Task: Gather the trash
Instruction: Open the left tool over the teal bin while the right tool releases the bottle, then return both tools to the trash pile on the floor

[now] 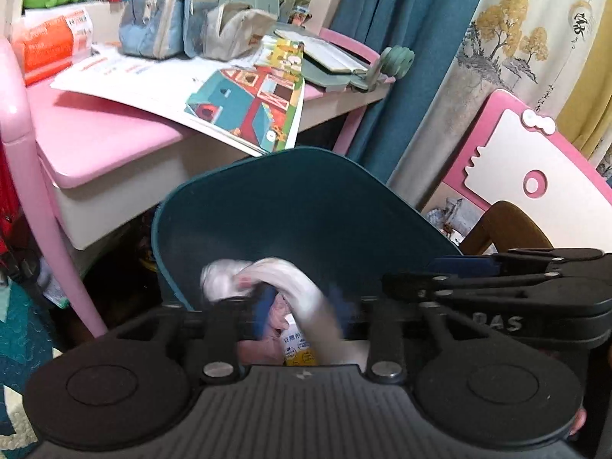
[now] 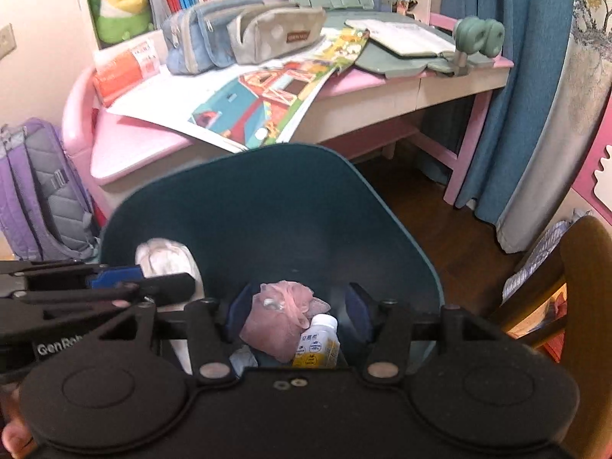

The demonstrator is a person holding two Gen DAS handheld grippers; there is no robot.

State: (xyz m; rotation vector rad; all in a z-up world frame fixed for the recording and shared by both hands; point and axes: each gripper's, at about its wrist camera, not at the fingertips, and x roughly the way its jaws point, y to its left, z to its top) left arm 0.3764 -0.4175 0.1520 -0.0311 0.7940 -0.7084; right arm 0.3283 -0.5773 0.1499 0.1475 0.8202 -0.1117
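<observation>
Left wrist view: left gripper (image 1: 302, 306) poised over the open mouth of the teal bin (image 1: 287, 199), a white crumpled wad (image 1: 267, 273) smeared by motion blur between and over its blue fingers (image 1: 264, 308). Fingers partly apart, but cannot tell whether pinching the wad or already free of it. Wad above the bin's interior, near the left wall rather than the centre. Main risk here: if let go this close to the rim, could catch on the edge or tumble outside to the floor. Could also cling to a finger and get dragged back out.

Right wrist view: right gripper (image 2: 300, 311) with fingers spread wide and holding nothing, hanging just above the trash already in the bin — a pink crumpled bundle (image 2: 283, 317) and a small bottle with a yellow label (image 2: 317, 344) touching it. The two grippers very near each other inside one narrow opening, so a knock between them looks possible — enough to tip the bin. More clutter on the pink worktop (image 2: 126, 145) behind, well apart.
</observation>
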